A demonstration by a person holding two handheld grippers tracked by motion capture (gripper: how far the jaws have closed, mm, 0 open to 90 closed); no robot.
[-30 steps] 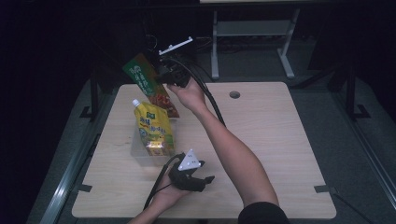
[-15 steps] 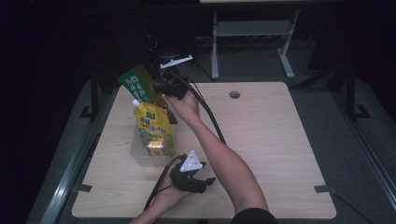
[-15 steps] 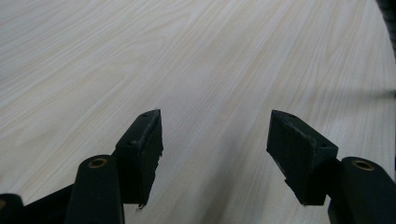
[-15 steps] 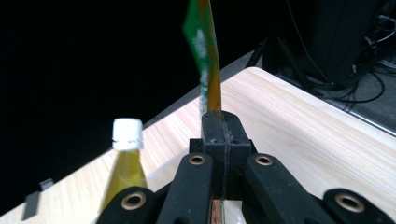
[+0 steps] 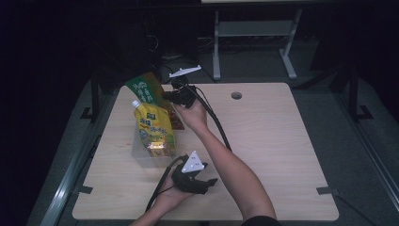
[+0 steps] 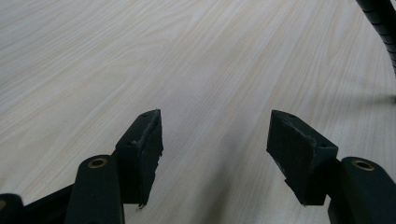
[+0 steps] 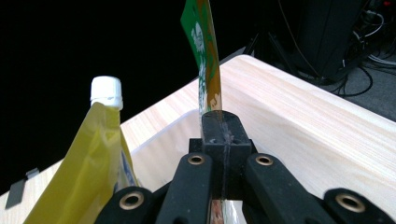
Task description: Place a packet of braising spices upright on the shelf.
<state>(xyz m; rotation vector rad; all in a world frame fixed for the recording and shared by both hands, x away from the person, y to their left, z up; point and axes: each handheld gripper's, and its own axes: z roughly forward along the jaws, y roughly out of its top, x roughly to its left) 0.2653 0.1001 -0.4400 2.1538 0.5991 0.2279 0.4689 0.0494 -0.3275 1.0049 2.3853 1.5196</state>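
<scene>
My right gripper (image 5: 168, 96) (image 7: 223, 125) is shut on the edge of a thin green and orange packet (image 5: 145, 88) (image 7: 206, 70), held upright at the table's back left. Just beside it a yellow spouted pouch (image 5: 153, 128) (image 7: 92, 161) with a white cap (image 7: 106, 91) stands in a clear plastic container (image 5: 140, 157) (image 7: 156, 136). The packet's lower end hangs over that container. Near the front edge my left gripper (image 5: 211, 184) (image 6: 215, 140) lies low over the bare wood, open, with nothing between its jaws.
The light wooden table (image 5: 273, 141) (image 6: 187, 56) has a round cable hole (image 5: 236, 95) at the back. My right forearm (image 5: 226, 160) crosses the middle. A black cable (image 5: 214, 117) (image 6: 380, 18) trails from the right gripper. A metal stand (image 5: 254, 33) stands behind the table.
My right hand has come down with the green packet, closer to the container and the yellow pouch. The left gripper has kept still.
</scene>
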